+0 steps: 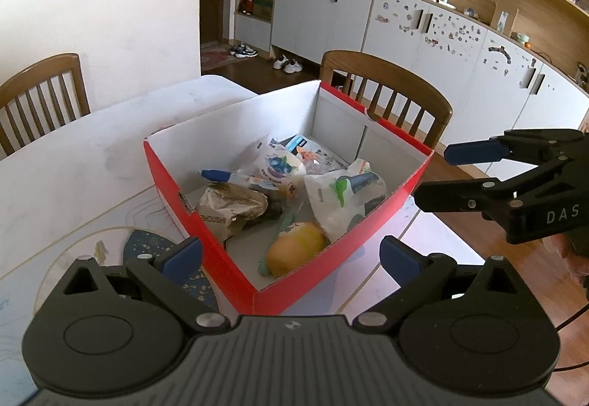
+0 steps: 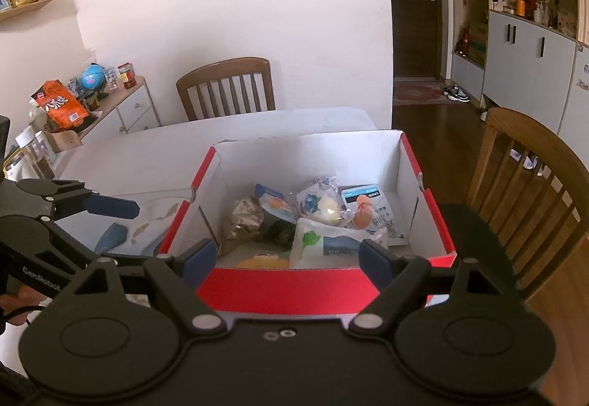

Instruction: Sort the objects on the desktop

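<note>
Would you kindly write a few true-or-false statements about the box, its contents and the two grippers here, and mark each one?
1. The red box holds several snack packets. True.
2. The left gripper is shut on a packet. False: its jaws stand open, holding nothing.
3. The yellow packet lies on the table outside the box. False: it lies inside the box.
4. The right gripper is open and empty. True.
5. A wooden chair stands beyond the table. True.
</note>
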A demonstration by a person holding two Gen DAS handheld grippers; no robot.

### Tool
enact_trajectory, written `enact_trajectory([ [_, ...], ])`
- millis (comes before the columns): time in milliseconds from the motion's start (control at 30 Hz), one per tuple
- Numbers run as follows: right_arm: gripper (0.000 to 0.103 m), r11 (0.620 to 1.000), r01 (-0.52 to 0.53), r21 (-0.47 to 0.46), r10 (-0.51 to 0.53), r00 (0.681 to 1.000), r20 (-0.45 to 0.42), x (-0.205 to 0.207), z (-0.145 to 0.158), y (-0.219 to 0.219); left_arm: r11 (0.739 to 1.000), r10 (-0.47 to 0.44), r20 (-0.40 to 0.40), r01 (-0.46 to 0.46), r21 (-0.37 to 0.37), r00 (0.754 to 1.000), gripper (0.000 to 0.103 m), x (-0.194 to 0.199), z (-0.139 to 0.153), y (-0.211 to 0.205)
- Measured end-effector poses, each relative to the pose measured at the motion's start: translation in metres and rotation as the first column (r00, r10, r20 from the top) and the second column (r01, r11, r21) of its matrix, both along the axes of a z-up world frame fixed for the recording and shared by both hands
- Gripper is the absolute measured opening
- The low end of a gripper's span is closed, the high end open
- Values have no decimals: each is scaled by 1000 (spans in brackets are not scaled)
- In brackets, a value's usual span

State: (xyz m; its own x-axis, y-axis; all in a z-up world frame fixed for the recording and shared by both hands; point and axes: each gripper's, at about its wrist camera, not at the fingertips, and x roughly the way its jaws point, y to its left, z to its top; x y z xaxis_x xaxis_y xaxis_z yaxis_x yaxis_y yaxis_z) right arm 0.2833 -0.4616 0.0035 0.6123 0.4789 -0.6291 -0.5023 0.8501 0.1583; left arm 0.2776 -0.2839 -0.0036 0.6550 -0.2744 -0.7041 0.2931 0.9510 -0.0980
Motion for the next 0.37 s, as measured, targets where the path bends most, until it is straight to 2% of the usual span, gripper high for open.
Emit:
enact_trajectory([
  [367, 85, 1000, 7, 3, -7, 1000, -2, 0, -2, -5, 1000, 17, -12, -17, 13, 1000, 103, 2, -2, -2],
])
